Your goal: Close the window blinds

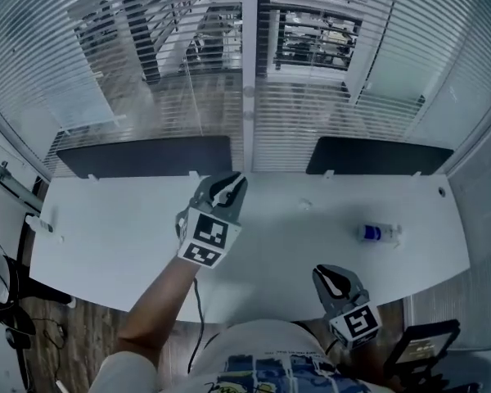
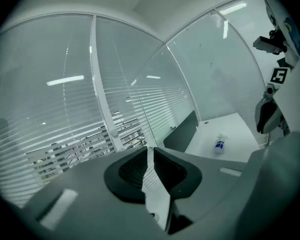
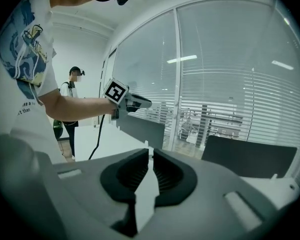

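Observation:
Horizontal window blinds (image 1: 172, 64) hang over the glass behind the white desk (image 1: 114, 244), their slats tilted so the rooms beyond show through. A thin clear wand (image 2: 140, 116) hangs in front of the blinds (image 2: 65, 124), just left of the window post. My left gripper (image 1: 229, 188) is held out over the desk toward that post, its jaws a narrow crack apart with nothing between them. The wand's lower end shows just past the jaw tips of the left gripper (image 2: 149, 149). My right gripper (image 1: 331, 281) hovers low at the desk's front edge, shut and empty.
Two dark partition panels (image 1: 147, 155) (image 1: 376, 155) stand along the desk's far edge below the blinds. A small spray bottle (image 1: 379, 232) lies on the desk at the right. A second person (image 3: 70, 114) stands far off in the right gripper view.

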Demonstrator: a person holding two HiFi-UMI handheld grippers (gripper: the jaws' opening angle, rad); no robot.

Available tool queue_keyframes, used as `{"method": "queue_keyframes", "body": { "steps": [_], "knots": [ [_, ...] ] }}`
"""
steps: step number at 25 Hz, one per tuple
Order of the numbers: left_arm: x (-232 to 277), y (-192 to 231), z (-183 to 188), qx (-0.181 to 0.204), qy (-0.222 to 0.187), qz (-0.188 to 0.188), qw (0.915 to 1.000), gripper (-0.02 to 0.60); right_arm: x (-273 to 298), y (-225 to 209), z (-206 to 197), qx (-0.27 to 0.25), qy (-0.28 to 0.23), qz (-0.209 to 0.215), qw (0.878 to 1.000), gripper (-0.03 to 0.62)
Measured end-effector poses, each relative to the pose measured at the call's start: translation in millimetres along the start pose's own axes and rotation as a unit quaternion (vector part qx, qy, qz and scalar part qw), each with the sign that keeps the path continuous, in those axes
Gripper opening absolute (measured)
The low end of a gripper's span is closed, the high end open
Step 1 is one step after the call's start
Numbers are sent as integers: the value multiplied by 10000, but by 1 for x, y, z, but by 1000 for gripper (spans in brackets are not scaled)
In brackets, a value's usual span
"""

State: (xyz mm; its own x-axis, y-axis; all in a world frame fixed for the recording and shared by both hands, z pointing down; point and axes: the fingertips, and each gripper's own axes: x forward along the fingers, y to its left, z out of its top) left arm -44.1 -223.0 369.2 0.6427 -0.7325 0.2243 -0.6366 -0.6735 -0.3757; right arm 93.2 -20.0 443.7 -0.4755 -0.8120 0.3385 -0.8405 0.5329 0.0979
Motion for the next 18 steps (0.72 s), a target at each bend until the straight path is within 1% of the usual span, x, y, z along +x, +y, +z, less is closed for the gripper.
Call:
{"method": "queue_keyframes", "body": {
  "steps": [3, 6, 10, 15, 18],
  "knots": [
    [24, 26, -1, 135, 59, 106, 9998, 49, 2, -5, 1, 46, 94, -47, 9999, 18],
    [55, 52, 2, 262, 113, 269, 9992, 49, 6, -20, -5, 29, 208, -118, 9997, 18],
    [94, 74, 10, 482, 202, 470, 9975, 49, 4, -36, -15, 208, 268, -104, 9994, 18],
    [134, 106, 14, 851, 361, 731, 9930, 63, 4, -49, -25, 364, 360, -173, 9985, 18],
    [154, 120, 15, 1191, 478, 872, 9879, 74, 1, -58, -31, 463, 410, -256, 9978, 18]
  ]
}}
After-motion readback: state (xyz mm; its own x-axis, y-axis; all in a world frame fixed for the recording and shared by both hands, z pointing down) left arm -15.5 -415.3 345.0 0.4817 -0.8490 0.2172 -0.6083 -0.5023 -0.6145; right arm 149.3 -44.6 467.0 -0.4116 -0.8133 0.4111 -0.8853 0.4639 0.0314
